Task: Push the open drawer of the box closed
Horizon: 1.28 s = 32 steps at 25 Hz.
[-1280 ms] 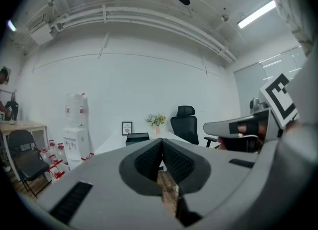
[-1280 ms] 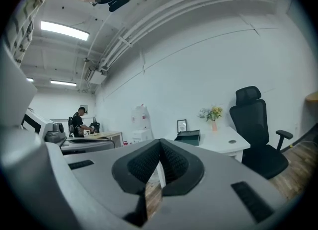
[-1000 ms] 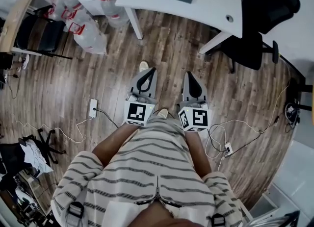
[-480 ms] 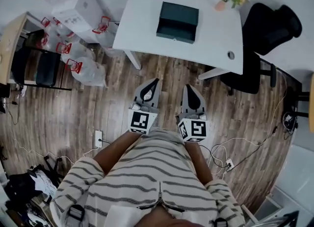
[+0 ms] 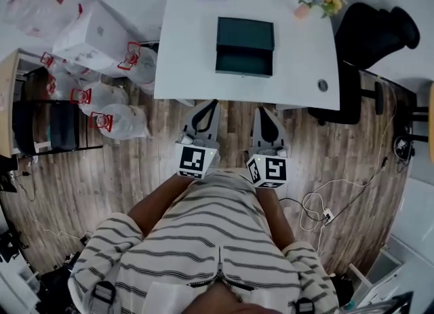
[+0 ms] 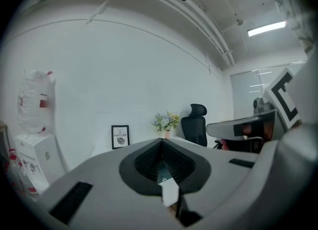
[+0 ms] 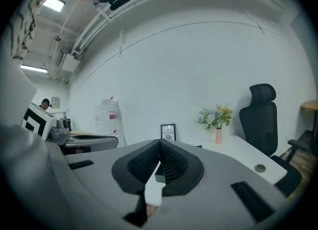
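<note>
2 claws, left claw (image 5: 211, 104) and right claw (image 5: 262, 110), are closed on nothing, near the front edge of the table (image 5: 183, 68). The box (image 5: 245, 33) stands mid-table, apart from them, its drawer (image 5: 244, 62) open. All pushing is left to do, I judge.

Box (image 7: 159, 175) — mostly behind right gripper (image 7: 160, 140)

Bright, even indoor light; ceiling strip lamp (image 6: 267, 27) glaring; fisheye edges dark, warped.
</note>
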{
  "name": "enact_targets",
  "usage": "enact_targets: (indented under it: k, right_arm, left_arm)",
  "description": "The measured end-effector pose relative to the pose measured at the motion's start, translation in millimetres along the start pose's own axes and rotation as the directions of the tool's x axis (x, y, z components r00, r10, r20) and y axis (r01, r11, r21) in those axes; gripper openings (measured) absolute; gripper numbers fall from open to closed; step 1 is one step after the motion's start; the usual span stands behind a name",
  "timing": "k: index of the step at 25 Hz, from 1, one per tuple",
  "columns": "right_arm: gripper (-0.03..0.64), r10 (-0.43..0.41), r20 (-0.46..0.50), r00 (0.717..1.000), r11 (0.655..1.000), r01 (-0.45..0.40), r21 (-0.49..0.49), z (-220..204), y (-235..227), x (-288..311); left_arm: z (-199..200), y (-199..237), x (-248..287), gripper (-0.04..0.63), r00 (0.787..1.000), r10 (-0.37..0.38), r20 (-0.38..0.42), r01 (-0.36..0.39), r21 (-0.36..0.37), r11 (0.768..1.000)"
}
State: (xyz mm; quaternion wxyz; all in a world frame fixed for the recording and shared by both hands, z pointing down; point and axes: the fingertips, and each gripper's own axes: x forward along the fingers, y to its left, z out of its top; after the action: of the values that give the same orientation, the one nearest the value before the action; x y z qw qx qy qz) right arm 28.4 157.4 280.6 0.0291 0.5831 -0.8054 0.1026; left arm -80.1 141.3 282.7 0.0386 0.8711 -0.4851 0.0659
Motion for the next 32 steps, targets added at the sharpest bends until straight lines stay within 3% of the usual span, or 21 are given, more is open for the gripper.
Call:
enact_targets:
  k: [11, 19, 32]
  right_arm:
    - [0.009, -0.025, -0.052, 0.998, 0.999, 0.026, 0.02, -9, -20, 58]
    - [0.009, 0.034, -0.109, 0.993, 0.997, -0.027, 0.067, -38, -38, 86]
    - [0.009, 0.1, -0.211, 0.972, 0.992, -0.08, 0.097, -86, -59, 127]
  left_arm:
    - [-12, 25, 56, -0.008, 0.997, -0.042, -0.066, 0.041, -0.014, 0.999]
    - [-32, 40, 92, -0.008, 0.992, 0.037, -0.118, -0.038, -0.004, 0.999]
    - [-56, 51, 135, -0.006, 0.979, 0.092, -0.18, -0.094, -0.004, 0.996]
